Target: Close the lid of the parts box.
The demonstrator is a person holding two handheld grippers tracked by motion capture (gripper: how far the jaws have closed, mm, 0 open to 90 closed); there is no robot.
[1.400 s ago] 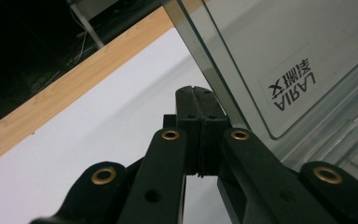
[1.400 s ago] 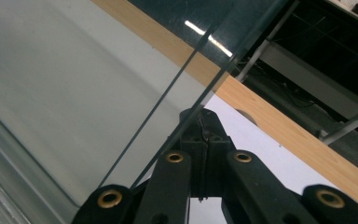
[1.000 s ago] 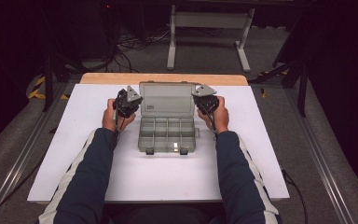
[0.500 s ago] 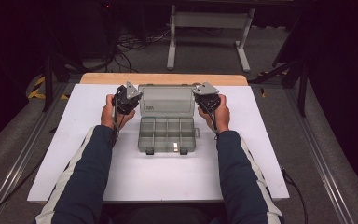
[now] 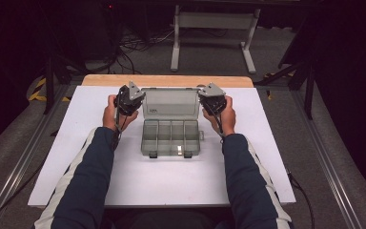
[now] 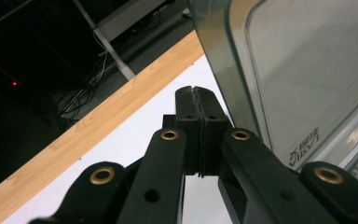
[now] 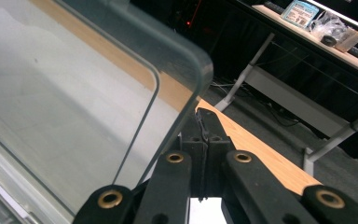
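High view shows us, starting at the left, our left hand (image 5: 110,110) holding the left gripper (image 5: 128,99) just beside the left edge of the open lid (image 5: 170,103) of a clear plastic box (image 5: 171,137). In the left gripper view, the left gripper (image 6: 196,100) has its two black jaws pressed flat together with nothing between them, and the lid (image 6: 307,70) stands just to the right of them, its clear wall close against the jaw tips; we cannot tell whether they touch. Beyond the tips lie the white table top (image 6: 144,126) and its wooden edge (image 6: 98,130). Moving right in the high view, the box sits between our two tools on the white table top (image 5: 162,186), its lid raised toward the far side and its tray (image 5: 171,138) split into small compartments, nearer to us than the jaws. At the right edge of the lid is the right gripper (image 5: 213,99), held in our right hand (image 5: 225,117). In the right gripper view, the right gripper (image 7: 204,122) is likewise closed on nothing, with the rounded corner of the lid (image 7: 186,60) just left of and above its tips, and the wooden edge (image 7: 261,144) running behind them.
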